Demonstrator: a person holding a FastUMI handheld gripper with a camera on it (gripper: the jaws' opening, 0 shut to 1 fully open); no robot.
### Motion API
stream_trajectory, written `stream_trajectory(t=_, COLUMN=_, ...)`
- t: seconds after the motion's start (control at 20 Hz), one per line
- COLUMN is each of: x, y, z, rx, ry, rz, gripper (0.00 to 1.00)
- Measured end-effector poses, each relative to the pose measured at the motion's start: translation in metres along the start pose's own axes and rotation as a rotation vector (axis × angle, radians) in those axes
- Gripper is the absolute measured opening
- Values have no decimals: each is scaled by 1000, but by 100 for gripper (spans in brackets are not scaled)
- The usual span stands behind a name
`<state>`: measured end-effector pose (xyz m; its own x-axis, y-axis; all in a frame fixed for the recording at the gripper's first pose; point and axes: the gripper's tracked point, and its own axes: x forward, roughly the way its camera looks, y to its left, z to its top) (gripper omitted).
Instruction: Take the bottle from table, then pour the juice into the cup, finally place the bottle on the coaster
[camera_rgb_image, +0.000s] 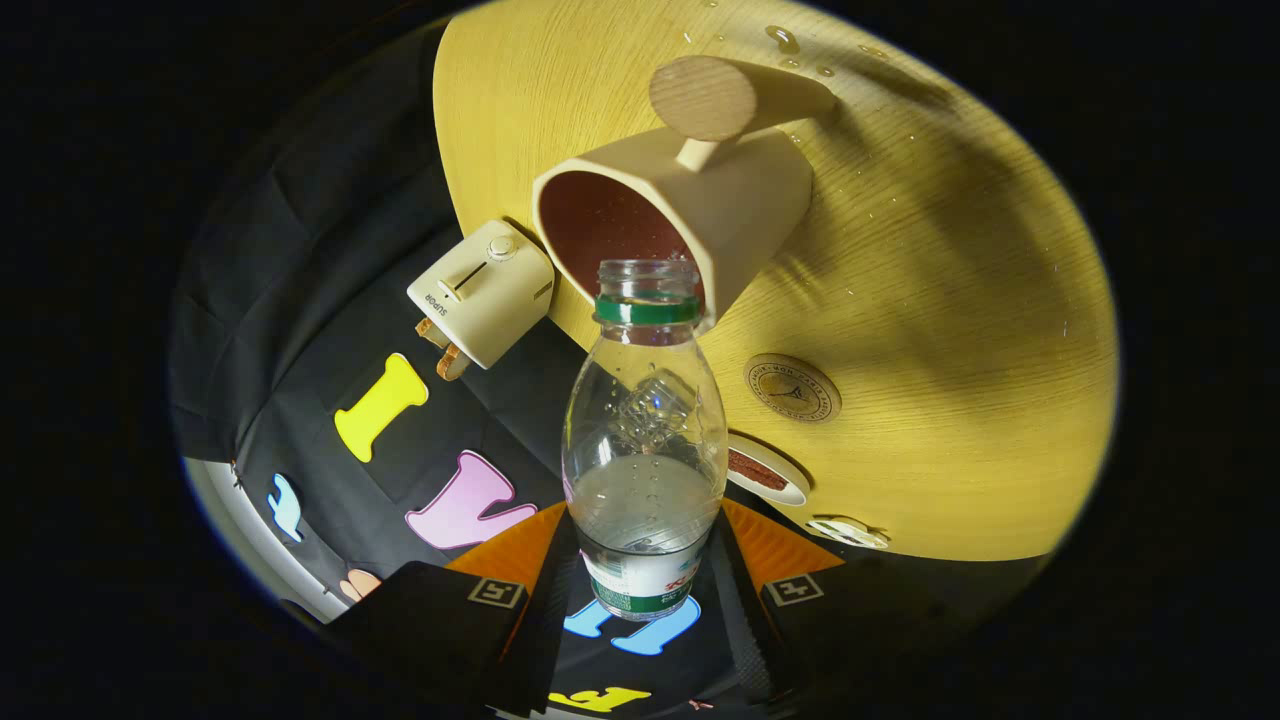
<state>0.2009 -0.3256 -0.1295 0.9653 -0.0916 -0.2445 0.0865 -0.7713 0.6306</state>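
My gripper (645, 590) is shut on the lower body of a clear plastic bottle (645, 440) with a green neck ring and no cap. The whole view is rolled over, so the table looks turned on its side. The bottle is tipped, with its open mouth at the rim of a beige cup (700, 200) that is dark red inside. Clear liquid lies in the bottle's lower part. The cup carries a round wooden handle (702, 97). A round brown coaster (792, 388) lies on the wooden table (950, 330) just beyond the bottle's shoulder.
A cream toaster (483, 292) with bread in it stands beside the cup at the table's edge. A small white dish (765, 470) with something brown and another small white item (848, 532) sit near the coaster. Water drops dot the tabletop beyond the cup.
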Motion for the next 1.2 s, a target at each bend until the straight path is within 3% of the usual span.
stream_trajectory(t=0.5, x=0, y=-4, z=2, rx=-8, ry=-7, rz=22, gripper=72)
stream_trajectory(t=0.75, x=-3, y=-11, z=-7, rx=-115, ry=-1, rz=1, gripper=72)
stream_trajectory(t=0.85, x=-7, y=-20, z=-10, rx=-201, ry=9, rz=-24, gripper=72)
stream_trajectory(t=1.2, x=-23, y=-33, z=-24, rx=-703, ry=12, rz=-53, gripper=72)
